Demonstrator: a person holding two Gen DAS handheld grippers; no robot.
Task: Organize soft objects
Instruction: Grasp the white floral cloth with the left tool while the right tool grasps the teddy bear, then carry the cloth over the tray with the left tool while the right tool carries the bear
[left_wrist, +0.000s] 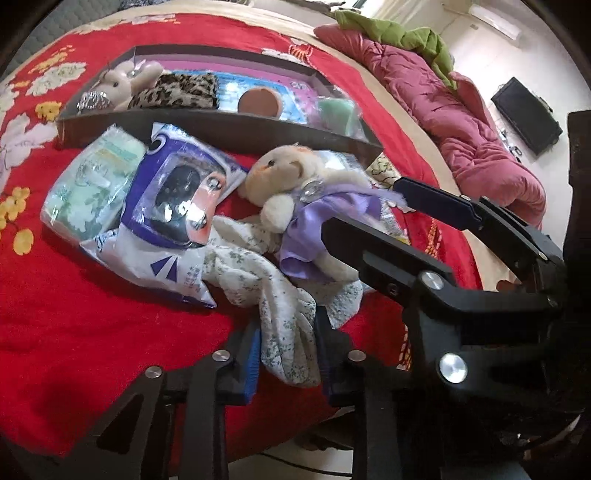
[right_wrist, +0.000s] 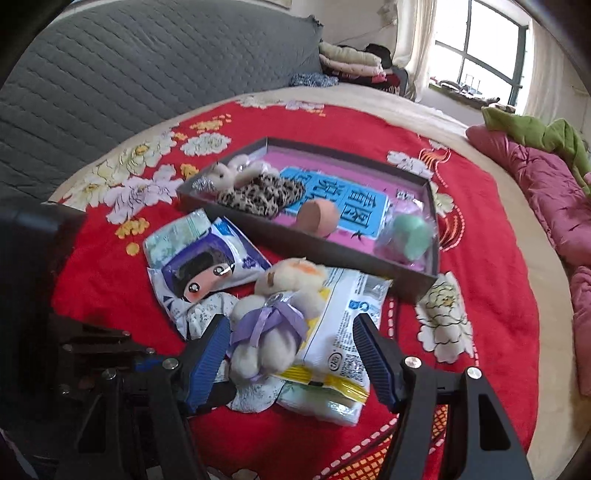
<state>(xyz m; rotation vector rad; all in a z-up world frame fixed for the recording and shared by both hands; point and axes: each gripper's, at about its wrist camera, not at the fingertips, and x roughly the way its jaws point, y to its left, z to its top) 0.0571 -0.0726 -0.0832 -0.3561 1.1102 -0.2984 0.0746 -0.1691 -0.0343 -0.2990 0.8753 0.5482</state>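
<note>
A cream teddy bear in a purple dress (left_wrist: 295, 199) (right_wrist: 273, 325) lies on a white floral cloth (left_wrist: 280, 295) (right_wrist: 251, 395) on the red blanket. My left gripper (left_wrist: 288, 354) is shut on the cloth's near end. My right gripper (right_wrist: 291, 354) is open, its fingers on either side of the bear; it reaches in from the right in the left wrist view (left_wrist: 369, 214). A dark tray (left_wrist: 229, 129) (right_wrist: 295, 236) behind holds a small plush rabbit (left_wrist: 118, 85) (right_wrist: 221, 173), a leopard-print piece (left_wrist: 177, 92) (right_wrist: 258, 195), a brown ball (left_wrist: 258, 101) (right_wrist: 317, 218) and a bagged green item (left_wrist: 338, 110) (right_wrist: 410, 232).
A blue-white packet with a cartoon face (left_wrist: 173, 206) (right_wrist: 207, 273) and a green tissue pack (left_wrist: 92, 184) (right_wrist: 173, 232) lie left of the bear. A white-yellow packet (right_wrist: 343, 332) lies under its right side. A pink quilt (left_wrist: 461, 122) (right_wrist: 546, 192) is heaped at right. A grey headboard (right_wrist: 129, 74) stands behind.
</note>
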